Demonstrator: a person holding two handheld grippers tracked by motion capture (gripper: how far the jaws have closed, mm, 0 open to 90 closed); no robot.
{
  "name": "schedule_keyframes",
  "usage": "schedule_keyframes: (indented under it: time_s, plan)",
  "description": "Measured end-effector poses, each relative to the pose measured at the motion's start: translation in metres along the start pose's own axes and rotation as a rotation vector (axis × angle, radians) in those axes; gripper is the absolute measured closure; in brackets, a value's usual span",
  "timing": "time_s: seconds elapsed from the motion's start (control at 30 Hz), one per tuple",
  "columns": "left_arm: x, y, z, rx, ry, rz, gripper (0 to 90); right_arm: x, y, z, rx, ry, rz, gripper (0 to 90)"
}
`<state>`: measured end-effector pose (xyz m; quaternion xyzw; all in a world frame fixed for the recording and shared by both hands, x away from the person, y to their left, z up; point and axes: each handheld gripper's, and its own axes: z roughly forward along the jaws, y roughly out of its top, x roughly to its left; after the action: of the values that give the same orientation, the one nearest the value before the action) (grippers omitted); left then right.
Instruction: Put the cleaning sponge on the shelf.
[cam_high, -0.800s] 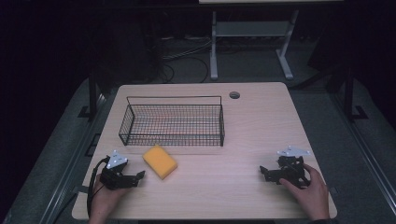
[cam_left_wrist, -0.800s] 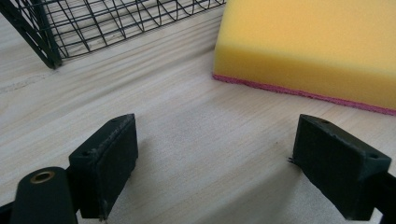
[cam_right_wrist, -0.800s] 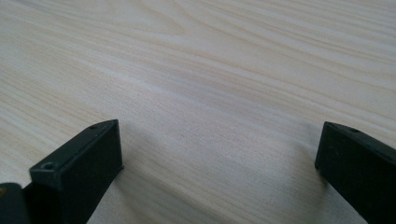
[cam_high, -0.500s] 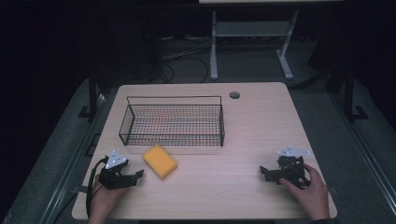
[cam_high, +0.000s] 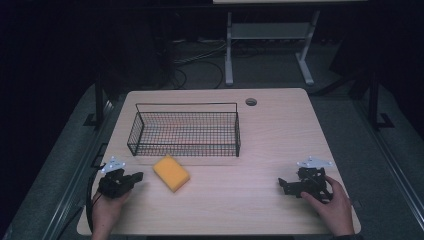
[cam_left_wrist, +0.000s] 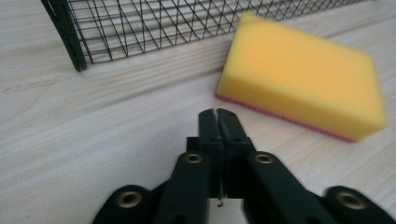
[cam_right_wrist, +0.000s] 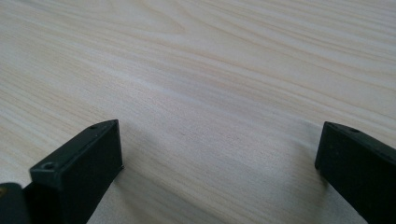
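A yellow sponge (cam_high: 171, 173) with a pink underside lies flat on the wooden table, just in front of a black wire basket (cam_high: 186, 104). My left gripper (cam_high: 136, 176) rests on the table at the near left, held by a hand and pointing right toward the sponge. In the left gripper view its jaws are pressed together with nothing between them (cam_left_wrist: 218, 112), and the sponge (cam_left_wrist: 303, 88) lies a short way ahead to the right, with the basket (cam_left_wrist: 140, 23) beyond. My right gripper (cam_high: 283, 184) rests at the near right, pointing left. Its jaws stand wide apart over bare wood (cam_right_wrist: 219, 140).
A round cable hole (cam_high: 251, 102) sits near the table's far edge. Beyond the table stands a white metal frame (cam_high: 267, 50) on a dark floor with cables. Bare tabletop (cam_high: 235, 185) spreads between the two grippers.
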<state>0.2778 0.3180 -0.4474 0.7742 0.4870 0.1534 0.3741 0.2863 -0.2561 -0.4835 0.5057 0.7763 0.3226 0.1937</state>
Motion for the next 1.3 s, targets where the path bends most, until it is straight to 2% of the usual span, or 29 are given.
schedule_keyframes:
  time_s: [0.1,0.3,0.37,0.4,0.5,0.53,0.57,0.6,0.87,1.3]
  plan:
    - [0.000,0.005,-0.001,0.007,0.007,-0.014,89.7,0.000,0.000,0.000,0.000,0.000,0.000,0.0]
    - [-0.002,0.017,-0.002,0.018,0.012,0.015,89.7,0.000,0.000,0.000,0.000,0.000,0.001,0.0]
    - [-0.002,0.022,-0.002,0.016,0.001,0.020,89.7,0.000,0.000,0.000,0.001,0.001,0.001,0.0]
    - [-0.002,0.027,-0.001,0.022,0.005,0.035,89.7,0.000,0.000,0.000,0.000,0.000,-0.001,0.0]
    - [-0.003,0.033,0.001,0.020,0.006,0.043,89.7,0.000,0.000,0.000,-0.002,0.001,0.000,0.0]
    - [-0.004,0.039,0.003,0.026,0.015,0.062,89.8,0.000,0.000,0.000,-0.002,0.001,-0.001,0.0]
    - [-0.004,0.039,0.003,0.026,0.015,0.062,89.8,0.000,0.000,0.000,-0.002,0.000,0.000,0.0]
    - [-0.005,0.044,0.006,0.026,0.026,0.075,89.7,0.000,0.000,0.000,-0.002,0.001,0.000,0.0]
    - [-0.006,0.058,0.022,0.035,0.026,0.102,89.8,0.000,0.000,0.000,-0.002,0.000,0.000,0.0]
    - [-0.013,0.064,0.048,0.062,0.025,0.123,89.8,0.000,0.000,0.000,-0.002,0.000,0.000,0.0]
